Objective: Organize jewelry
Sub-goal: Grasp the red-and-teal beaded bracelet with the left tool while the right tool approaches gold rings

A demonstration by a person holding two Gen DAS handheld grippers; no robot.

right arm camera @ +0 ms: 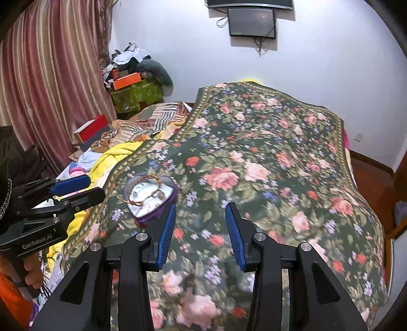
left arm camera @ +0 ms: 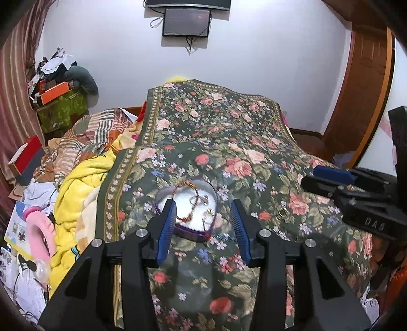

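A heart-shaped purple jewelry box [left arm camera: 187, 207] lies open on a bed spread with a dark green floral bedcover [left arm camera: 229, 142], its white lining holding a red-and-gold braided bracelet [left arm camera: 184, 201] that loops over the rim, together with what look like silver rings or earrings [left arm camera: 207, 212], too small to tell apart. A single small ring [left arm camera: 282, 211] rests on the bedcover to the right of the box, apart from it. The left claw [left arm camera: 203, 230] hovers just in front of the box with its blue-padded fingers spread wide and nothing between them; the left finger overlaps the box's left edge in the left wrist view. The right claw [right arm camera: 201, 233] is likewise spread and empty, poised over the bedcover with the box just off its left finger; from the left wrist view it enters at the right edge, near the loose ring. A hand [right arm camera: 31, 273] grips the handle of the left tool, seen at the lower left of the right wrist view. Beyond the bedcover, a yellow blanket [left arm camera: 76, 191] and a striped quilt [left arm camera: 101, 132] are heaped along the bed's left side, striped curtains [right arm camera: 51, 76] hang behind, and a dark monitor [left arm camera: 187, 23] is mounted on the white wall
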